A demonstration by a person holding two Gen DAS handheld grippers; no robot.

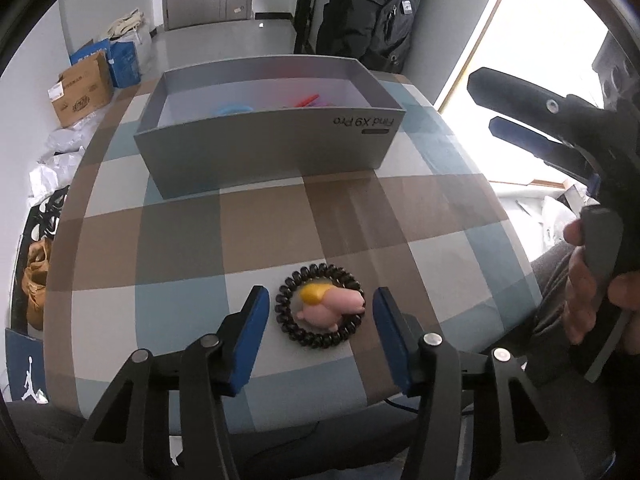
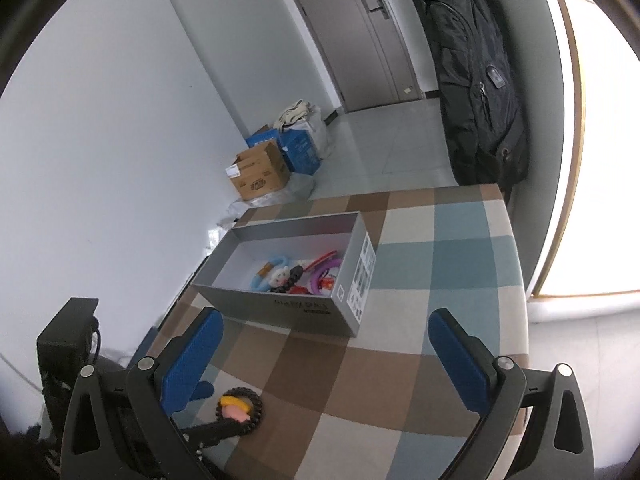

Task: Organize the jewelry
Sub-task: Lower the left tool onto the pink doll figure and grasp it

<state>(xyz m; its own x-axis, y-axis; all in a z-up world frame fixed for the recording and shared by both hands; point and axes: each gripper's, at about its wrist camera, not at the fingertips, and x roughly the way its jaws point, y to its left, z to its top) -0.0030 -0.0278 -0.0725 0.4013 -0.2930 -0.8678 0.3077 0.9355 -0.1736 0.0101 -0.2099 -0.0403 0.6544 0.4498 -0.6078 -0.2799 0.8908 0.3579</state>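
Left gripper fingers apart, straddling black coiled hair tie with pink charm, not touching; grey box well beyond. Right gripper fingers wide apart, empty.

Left wrist view looks steeply down, close over the table's near edge, toward the grey box; right wrist view faces it more levelly from farther off; both share it.

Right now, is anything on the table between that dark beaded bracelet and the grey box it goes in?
Nothing visible. Only bare checked tablecloth lies between the bracelet and the grey box. The box's near wall stands upright, so the bracelet must go over it.
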